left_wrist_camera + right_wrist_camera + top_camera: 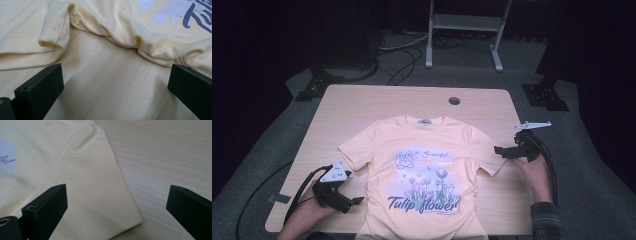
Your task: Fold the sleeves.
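Note:
A pale yellow T-shirt (424, 165) lies face up on the wooden table (377, 100), printed with a frog, flowers and "Tulip flower". My left gripper (351, 200) rests on the table beside the shirt's left side, below its left sleeve (53, 27), jaws wide open with bare wood between them; the rumpled side seam (130, 41) lies just ahead. My right gripper (499, 151) hovers open at the tip of the right sleeve (100, 195), one jaw over the cloth and the other over bare wood.
A round cable hole (454, 100) sits near the table's far edge. A metal stand (464, 30) and cables lie on the floor beyond. The shirt's hem hangs over the near edge of the table.

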Demonstrator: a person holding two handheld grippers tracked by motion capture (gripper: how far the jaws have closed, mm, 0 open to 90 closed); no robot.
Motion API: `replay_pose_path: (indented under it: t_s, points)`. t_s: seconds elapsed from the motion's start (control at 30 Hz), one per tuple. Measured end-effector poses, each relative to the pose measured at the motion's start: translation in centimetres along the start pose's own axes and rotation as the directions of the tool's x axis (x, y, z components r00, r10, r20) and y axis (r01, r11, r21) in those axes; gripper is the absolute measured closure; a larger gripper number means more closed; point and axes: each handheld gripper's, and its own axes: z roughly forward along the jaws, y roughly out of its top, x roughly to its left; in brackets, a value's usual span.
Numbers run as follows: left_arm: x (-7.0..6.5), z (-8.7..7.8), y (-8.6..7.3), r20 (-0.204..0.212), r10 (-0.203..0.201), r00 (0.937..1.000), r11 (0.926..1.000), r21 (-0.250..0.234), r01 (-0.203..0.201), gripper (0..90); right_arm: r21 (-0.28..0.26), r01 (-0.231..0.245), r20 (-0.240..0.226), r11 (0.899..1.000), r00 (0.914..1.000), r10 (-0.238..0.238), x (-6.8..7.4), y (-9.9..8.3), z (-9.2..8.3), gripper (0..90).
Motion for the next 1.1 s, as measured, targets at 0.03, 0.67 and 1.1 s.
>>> replay_pose_path:
  t_s: [0.03,0.67,1.1]
  points:
    - [0.0,0.0,0.0,0.000,0.000,1.0000,1.0000,0.000,0.000,0.0,0.005,-0.001,0.002,1.000,1.0000,0.001,-0.1,-0.1,0.1,3.5]
    - [0.0,0.0,0.0,0.002,0.002,1.0000,1.0000,0.001,-0.002,0.0,0.008,-0.027,0.017,1.000,0.9995,0.027,-0.8,-1.4,-0.1,8.2]
    - [0.0,0.0,0.0,0.002,0.003,1.0000,1.0000,0.001,-0.003,0.0,0.011,-0.051,0.023,0.999,0.9984,0.051,-0.9,-1.5,0.0,19.5]
